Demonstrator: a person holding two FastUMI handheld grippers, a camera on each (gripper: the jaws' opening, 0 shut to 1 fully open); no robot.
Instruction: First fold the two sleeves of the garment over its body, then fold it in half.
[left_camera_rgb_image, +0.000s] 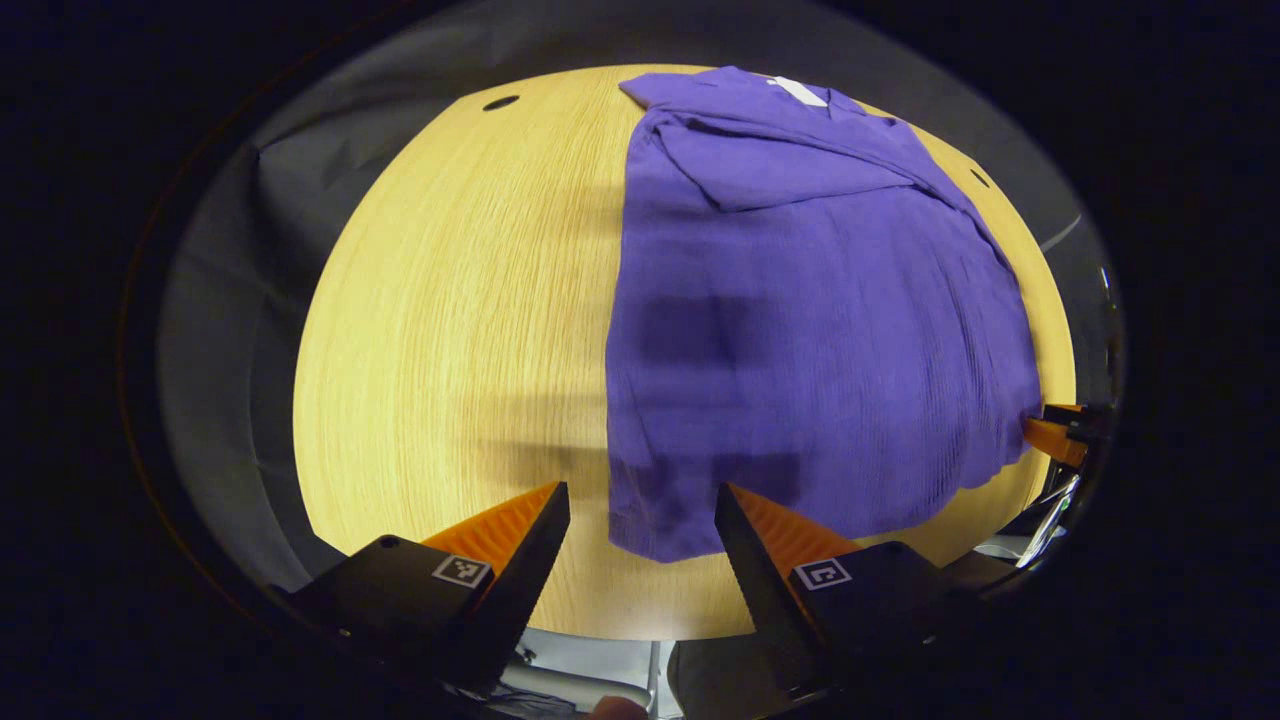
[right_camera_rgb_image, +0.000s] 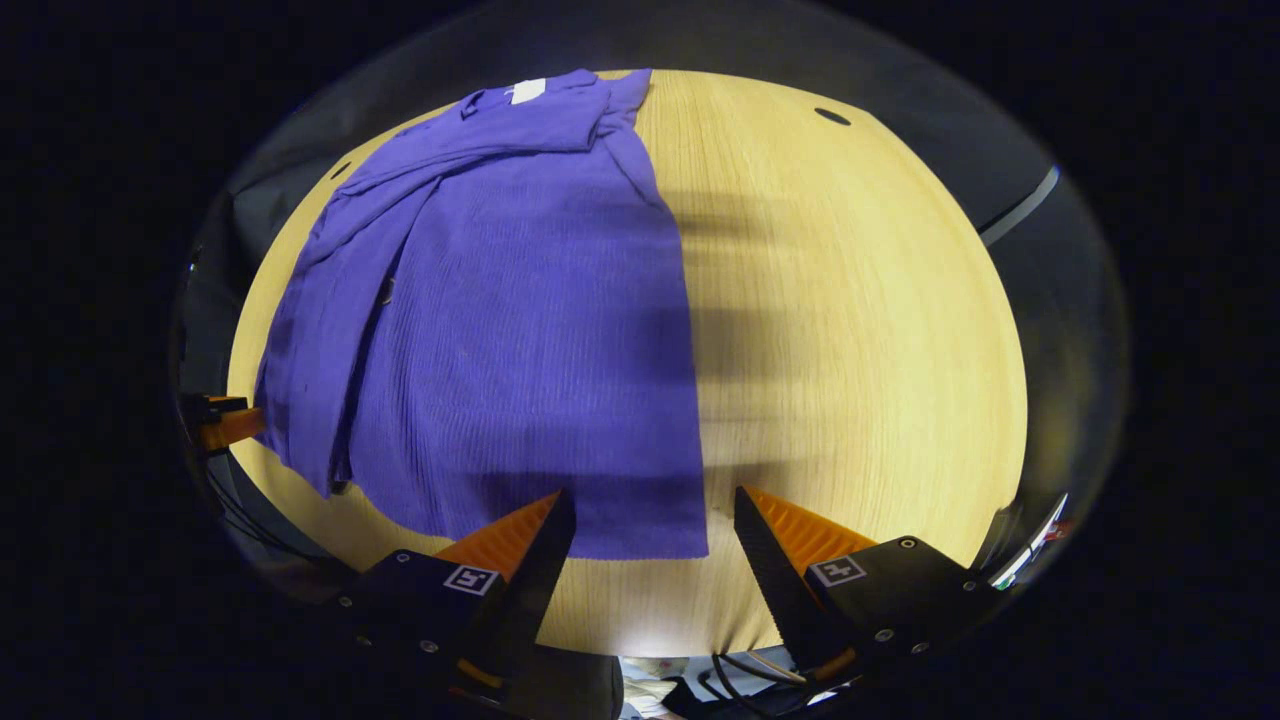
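A purple garment (left_camera_rgb_image: 820, 330) lies flat on the round wooden table (left_camera_rgb_image: 450, 330), collar with a white tag (left_camera_rgb_image: 800, 90) at the far end. Both sleeves lie folded across its body. In the left gripper view my left gripper (left_camera_rgb_image: 642, 500) stands open over the hem's near left corner, nothing between its fingers. In the right gripper view the same garment (right_camera_rgb_image: 530, 330) fills the table's left half, and my right gripper (right_camera_rgb_image: 655, 505) is open above the hem's near right corner. Each view shows the other gripper at the table's edge: the right gripper (left_camera_rgb_image: 1060, 430), the left gripper (right_camera_rgb_image: 225, 420).
Bare wood (right_camera_rgb_image: 850, 350) stretches beside the garment. Small dark holes (left_camera_rgb_image: 500, 102) (right_camera_rgb_image: 832, 116) sit near the table's far rim. Dark cloth surrounds the table (right_camera_rgb_image: 850, 350). Cables (right_camera_rgb_image: 750, 670) hang below the near edge.
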